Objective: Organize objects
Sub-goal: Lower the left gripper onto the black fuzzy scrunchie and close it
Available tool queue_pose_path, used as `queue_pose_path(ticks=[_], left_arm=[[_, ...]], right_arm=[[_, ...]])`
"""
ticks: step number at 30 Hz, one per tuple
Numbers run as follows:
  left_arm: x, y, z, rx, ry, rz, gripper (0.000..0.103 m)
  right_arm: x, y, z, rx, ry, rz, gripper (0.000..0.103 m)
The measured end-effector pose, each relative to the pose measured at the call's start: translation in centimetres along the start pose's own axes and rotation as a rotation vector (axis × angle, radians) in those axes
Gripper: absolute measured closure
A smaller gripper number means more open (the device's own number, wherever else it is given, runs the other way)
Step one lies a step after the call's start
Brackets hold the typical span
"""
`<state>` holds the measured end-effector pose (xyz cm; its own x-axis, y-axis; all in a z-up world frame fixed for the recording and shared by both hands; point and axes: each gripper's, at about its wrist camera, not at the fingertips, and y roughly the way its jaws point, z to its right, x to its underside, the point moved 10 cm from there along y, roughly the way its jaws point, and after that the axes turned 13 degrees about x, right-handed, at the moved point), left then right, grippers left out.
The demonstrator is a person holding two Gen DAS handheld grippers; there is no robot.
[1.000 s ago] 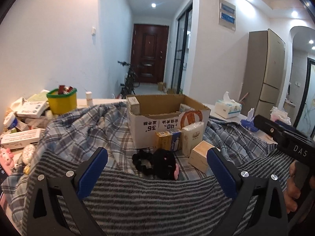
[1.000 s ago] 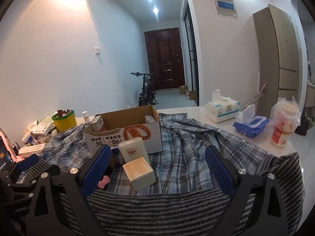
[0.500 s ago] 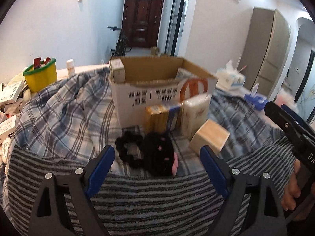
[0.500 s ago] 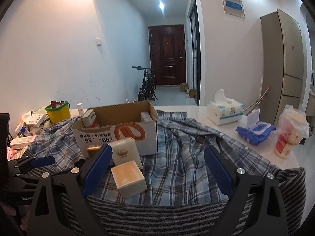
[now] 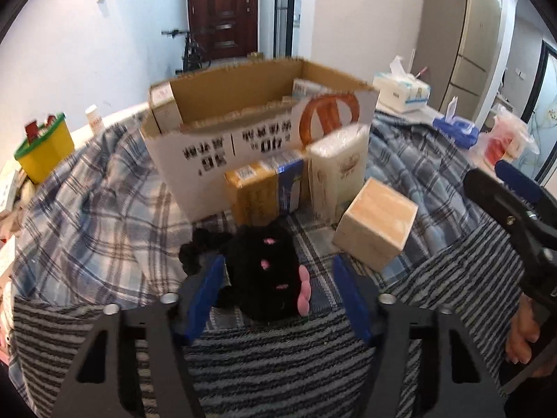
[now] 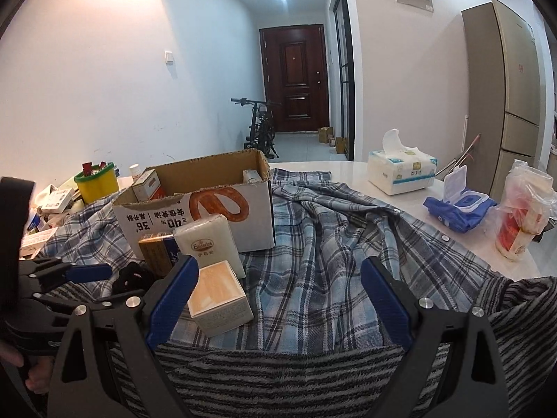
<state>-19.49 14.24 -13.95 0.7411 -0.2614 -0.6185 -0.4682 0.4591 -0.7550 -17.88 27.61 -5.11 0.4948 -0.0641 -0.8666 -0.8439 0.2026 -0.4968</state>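
Note:
A black plush toy [image 5: 264,271] with pink spots lies on the plaid cloth, a black scrunchie [image 5: 193,250] beside it. My left gripper [image 5: 278,261] straddles the toy and its jaws are closing; a gap still shows at the right pad. Behind stand a yellow-blue box [image 5: 261,191], a white tissue pack [image 5: 337,170] and a tan cube box [image 5: 376,226], all in front of the open cardboard box [image 5: 216,153]. My right gripper [image 6: 278,261] is open over the cloth, with the tan cube box [image 6: 219,296] just inside its left finger.
A yellow tub [image 5: 45,149] and small packets [image 6: 52,202] crowd the left edge. On the bare tabletop at the right are a tissue box [image 6: 400,170], a blue wipes pack [image 6: 459,205] and a plastic bag [image 6: 522,216]. Striped fabric [image 6: 278,376] covers the near edge.
The left gripper has tipped down and moved forward onto the plush toy, and its jaws have narrowed around it. The right gripper has crept forward and down, still open.

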Motion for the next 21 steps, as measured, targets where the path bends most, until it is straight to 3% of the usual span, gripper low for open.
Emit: queue_pose_path(ticks=[5, 7, 11, 16, 21], left_arm=[[0.5, 1.2, -1.1, -0.017, -0.053, -0.034, 0.042], [0.5, 1.1, -1.4, -0.019, -0.069, -0.027, 0.052], [0.4, 1.0, -1.6, 0.003, -0.095, -0.017, 0.06], [-1.0, -3.2, -1.9, -0.007, -0.118, 0.179, 0.061], [-1.3, -7.4, -1.5, -0.063, -0.058, 0.344, 0.061]], right_arm=[[0.1, 0.1, -0.2, 0.0, -0.013, -0.002, 0.009], [0.2, 0.2, -0.3, -0.003, -0.015, -0.003, 0.009], [0.5, 0.5, -0.4, -0.004, -0.018, -0.021, 0.009], [0.4, 0.6, 0.0, 0.009, -0.004, -0.022, 0.012], [-0.2, -0.2, 0.1, 0.015, -0.003, -0.005, 0.014]])
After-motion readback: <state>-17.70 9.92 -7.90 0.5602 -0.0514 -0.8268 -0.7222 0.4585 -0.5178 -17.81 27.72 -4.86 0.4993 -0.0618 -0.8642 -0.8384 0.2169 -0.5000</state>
